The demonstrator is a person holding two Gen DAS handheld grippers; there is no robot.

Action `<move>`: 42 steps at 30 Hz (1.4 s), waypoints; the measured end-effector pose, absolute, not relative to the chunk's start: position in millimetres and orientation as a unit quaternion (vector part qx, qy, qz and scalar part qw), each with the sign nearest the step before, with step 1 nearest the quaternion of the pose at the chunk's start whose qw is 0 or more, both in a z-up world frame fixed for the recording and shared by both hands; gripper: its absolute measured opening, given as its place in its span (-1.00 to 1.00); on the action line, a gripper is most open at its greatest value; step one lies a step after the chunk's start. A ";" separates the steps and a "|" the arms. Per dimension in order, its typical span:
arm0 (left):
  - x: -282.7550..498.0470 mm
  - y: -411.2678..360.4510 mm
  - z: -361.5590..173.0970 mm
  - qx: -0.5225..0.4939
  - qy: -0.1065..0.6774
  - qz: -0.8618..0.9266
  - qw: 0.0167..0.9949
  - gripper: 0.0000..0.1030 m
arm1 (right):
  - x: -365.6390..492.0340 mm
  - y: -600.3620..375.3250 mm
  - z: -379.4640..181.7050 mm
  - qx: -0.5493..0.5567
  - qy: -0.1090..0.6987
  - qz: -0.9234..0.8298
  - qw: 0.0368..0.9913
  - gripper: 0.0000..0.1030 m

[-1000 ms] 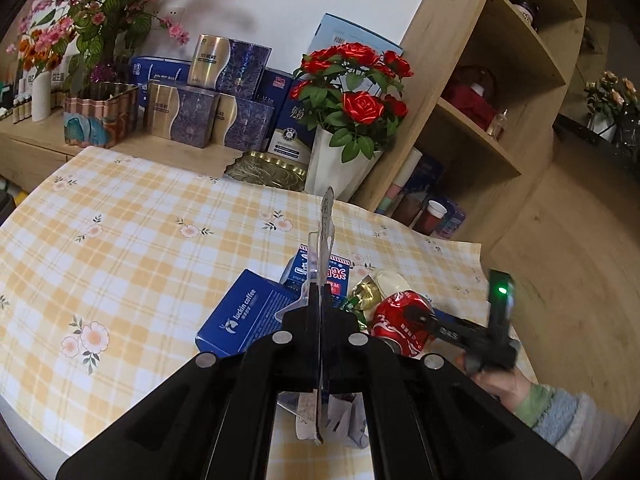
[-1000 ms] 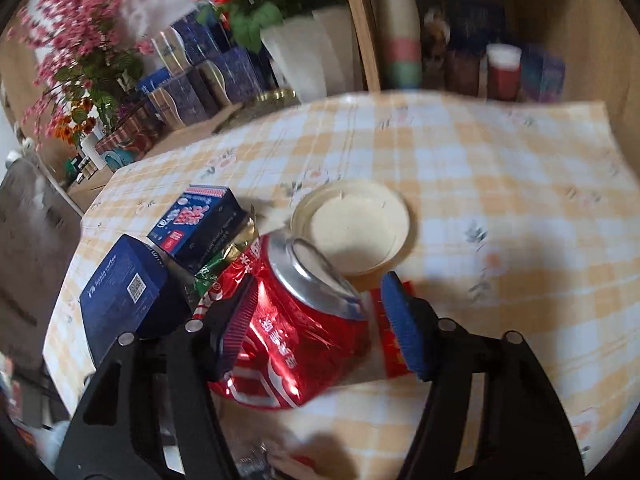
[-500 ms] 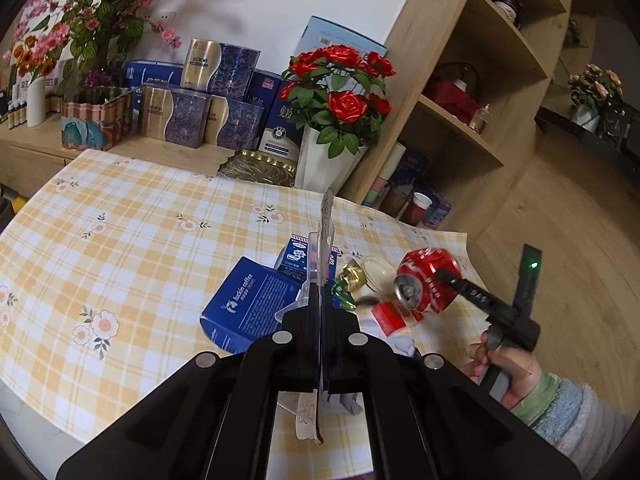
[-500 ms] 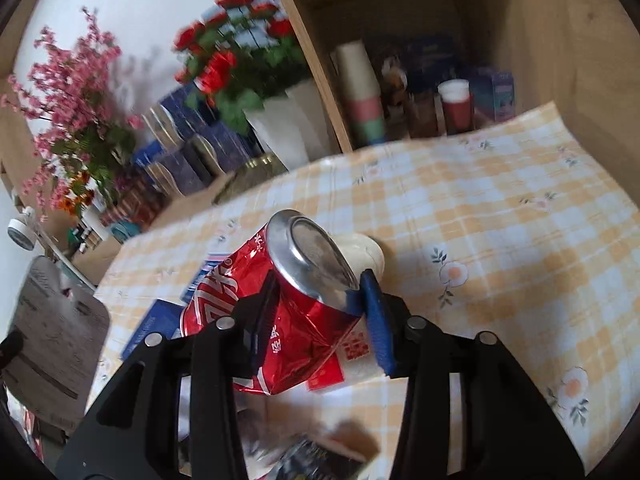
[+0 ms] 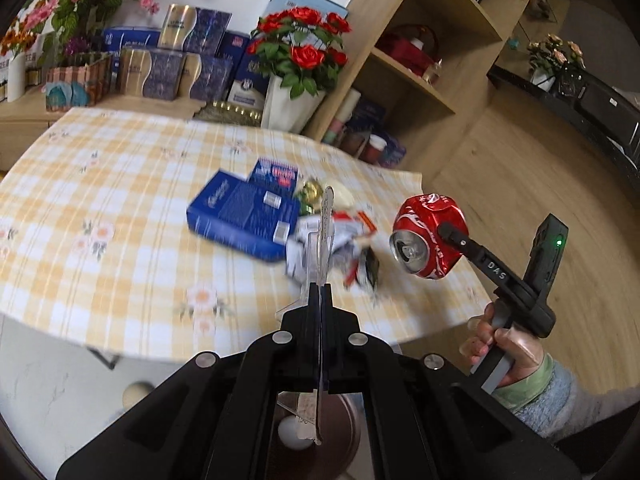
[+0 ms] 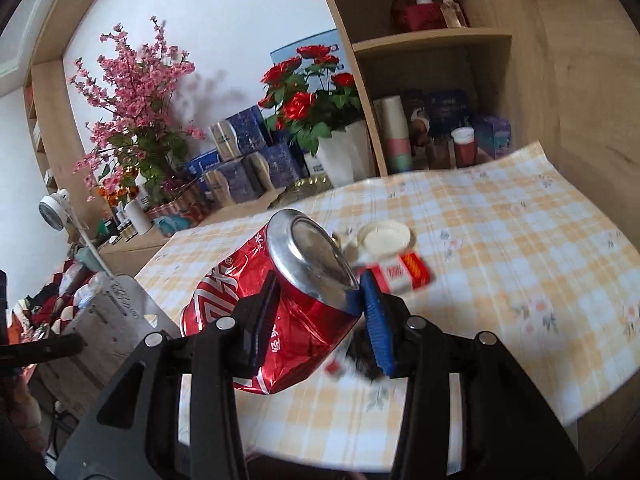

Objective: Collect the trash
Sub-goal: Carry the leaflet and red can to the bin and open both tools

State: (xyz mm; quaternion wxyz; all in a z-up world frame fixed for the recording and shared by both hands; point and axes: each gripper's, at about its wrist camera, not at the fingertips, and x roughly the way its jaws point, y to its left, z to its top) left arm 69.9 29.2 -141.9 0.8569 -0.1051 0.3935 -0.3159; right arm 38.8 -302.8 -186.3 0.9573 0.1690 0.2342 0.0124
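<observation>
Left wrist view: the left tongs [image 5: 325, 216] were pressed fully together with a thin clear wrapper [image 5: 316, 248] pinched flat between them, standing edge-on over the trash pile. The right tongs [image 5: 442, 234] gripped a crushed red can [image 5: 426, 236], lifted off the surface [image 5: 100, 184] above its right edge; a hand [image 5: 500, 340] in a pale sleeve held the handle. On the surface, toward the right edge, lay a big blue box [image 5: 240, 216], a smaller blue box [image 5: 276, 170] touching it behind, a gold and green foil scrap [image 5: 310, 196], and crumpled red-and-white wrappers [image 5: 348, 236] blurred beside the blue box. Past the far edge stood a white pot of red roses [image 5: 298, 64], stacked gift boxes [image 5: 176, 56] and a wooden shelf [image 5: 424, 52] with cups. Below the near edge a round dark bin [image 5: 344, 420] showed between the tong arms.

Right wrist view: the right tongs [image 6: 316, 312] stood narrow, their blue pads [image 6: 376, 320] clamped on the dented can [image 6: 276, 300], its silver end tilted up and away. The can hid much of the pile. Behind it on the surface [image 6: 520, 240] sat a white lid [image 6: 384, 236] and a red-and-white packet [image 6: 400, 272], just beside each other; dark blurred scraps [image 6: 360, 356] lay under the right finger. The roses [image 6: 312, 108], a pink blossom bunch [image 6: 136, 104] and a small white fan [image 6: 54, 208] stood beyond the far edge.
</observation>
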 end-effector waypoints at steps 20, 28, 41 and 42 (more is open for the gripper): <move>12.4 -26.1 -229.1 0.075 0.483 -0.376 0.787 -0.98 | -24.2 -293.5 -198.8 0.168 0.252 0.012 0.953 -0.16; 15.3 -48.8 -254.4 0.118 0.490 -0.365 0.783 -0.97 | -31.1 -297.3 -208.2 0.164 0.264 -0.002 0.951 -0.16; 29.2 -25.8 -234.9 0.062 0.440 -0.285 0.849 0.07 | -33.0 -286.3 -219.8 0.157 0.286 0.010 0.945 -0.16; 27.9 -20.1 -226.9 0.055 0.425 -0.268 0.863 0.18 | -32.8 -285.2 -222.4 0.157 0.291 0.012 0.944 -0.16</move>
